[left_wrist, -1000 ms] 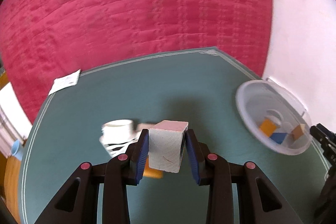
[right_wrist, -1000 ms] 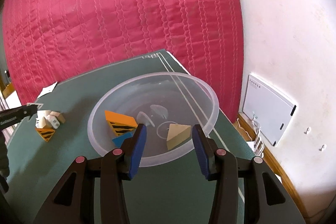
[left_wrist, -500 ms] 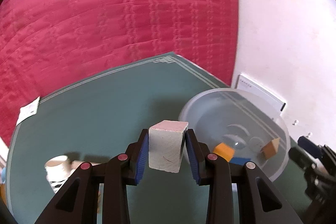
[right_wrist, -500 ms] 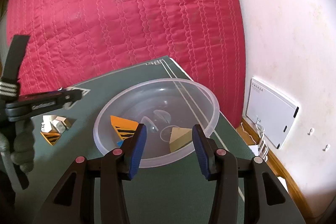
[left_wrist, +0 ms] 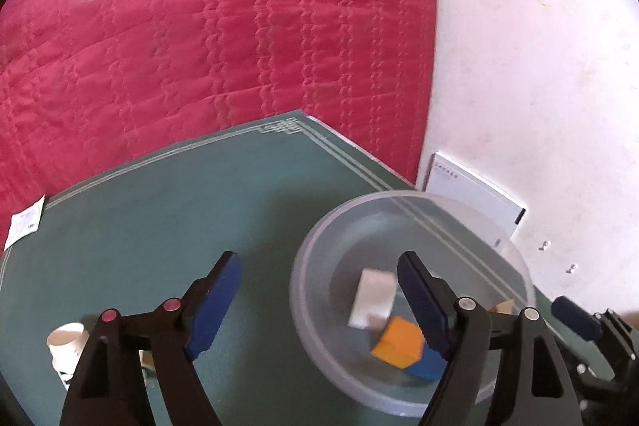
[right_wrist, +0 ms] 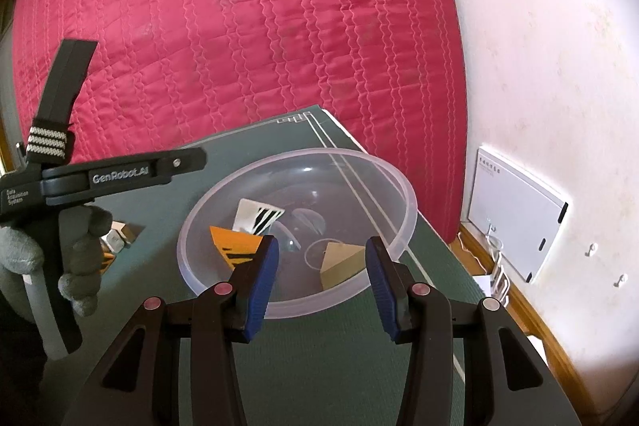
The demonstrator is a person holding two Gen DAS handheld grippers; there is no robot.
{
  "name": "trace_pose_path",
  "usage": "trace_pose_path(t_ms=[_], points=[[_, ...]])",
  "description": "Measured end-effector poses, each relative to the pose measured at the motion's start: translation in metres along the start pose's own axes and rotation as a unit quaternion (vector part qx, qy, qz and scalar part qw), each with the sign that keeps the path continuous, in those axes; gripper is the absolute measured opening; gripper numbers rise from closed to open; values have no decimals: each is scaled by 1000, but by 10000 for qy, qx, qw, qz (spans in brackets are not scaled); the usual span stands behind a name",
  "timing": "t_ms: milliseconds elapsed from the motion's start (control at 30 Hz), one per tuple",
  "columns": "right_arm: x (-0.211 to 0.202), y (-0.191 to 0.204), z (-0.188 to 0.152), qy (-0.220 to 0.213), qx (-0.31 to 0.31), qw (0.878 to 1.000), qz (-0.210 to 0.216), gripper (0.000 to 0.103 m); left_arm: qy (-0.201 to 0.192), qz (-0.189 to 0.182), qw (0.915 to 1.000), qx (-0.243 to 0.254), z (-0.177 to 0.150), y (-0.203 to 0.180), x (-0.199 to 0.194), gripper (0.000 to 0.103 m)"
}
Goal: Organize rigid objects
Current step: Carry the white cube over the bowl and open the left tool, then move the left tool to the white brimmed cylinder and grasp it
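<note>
Left gripper (left_wrist: 319, 302): we are holding its jaws spread wide with nothing between them, over the near edge of the bowl.
Right gripper (right_wrist: 321, 278): we are keeping its jaws parted and empty too, hovering at the bowl's near rim.
Clear bowl (right_wrist: 403, 186): we are looking into thin, light plastic sitting on the green mat (left_wrist: 159, 226); we judge it will slide if nudged.
White block (left_wrist: 373, 296): we are seeing it lying inside the bowl, slightly blurred, just beside the orange block (left_wrist: 397, 344) and a blue piece (left_wrist: 425, 366).
Tan wedge (right_wrist: 339, 262): we are seeing it resting in the bowl, apart from the others.
Handling: we are judging these blocks stiff, light and not fragile; flat opposite faces are the places to pinch, sloped wedge faces are likely to slip.
Remaining pieces (right_wrist: 114, 240): we are spotting a few still lying on the mat to the left, partly hidden behind the gloved hand (right_wrist: 60, 258).
White cup (left_wrist: 68, 344): we are seeing it at the mat's left edge; hollow, so we are guessing the rim or outer wall suits best.
</note>
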State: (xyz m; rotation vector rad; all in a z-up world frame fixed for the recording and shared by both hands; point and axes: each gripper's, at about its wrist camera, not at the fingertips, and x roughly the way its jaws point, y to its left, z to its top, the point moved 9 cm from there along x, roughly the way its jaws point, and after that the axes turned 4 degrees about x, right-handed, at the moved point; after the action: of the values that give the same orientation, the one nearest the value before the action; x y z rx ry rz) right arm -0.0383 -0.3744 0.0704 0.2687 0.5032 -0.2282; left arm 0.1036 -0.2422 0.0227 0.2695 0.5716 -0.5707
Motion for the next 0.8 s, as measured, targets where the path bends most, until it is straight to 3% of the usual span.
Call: trace_pose_path(t_ms=[533, 800], points=[[1, 10, -4, 100, -168, 9998, -16, 47, 33, 615, 9978, -247, -24, 44, -28, 90], [0, 20, -10, 167, -268, 9995, -5, 47, 85, 1000, 9932, -596, -44, 88, -51, 91]])
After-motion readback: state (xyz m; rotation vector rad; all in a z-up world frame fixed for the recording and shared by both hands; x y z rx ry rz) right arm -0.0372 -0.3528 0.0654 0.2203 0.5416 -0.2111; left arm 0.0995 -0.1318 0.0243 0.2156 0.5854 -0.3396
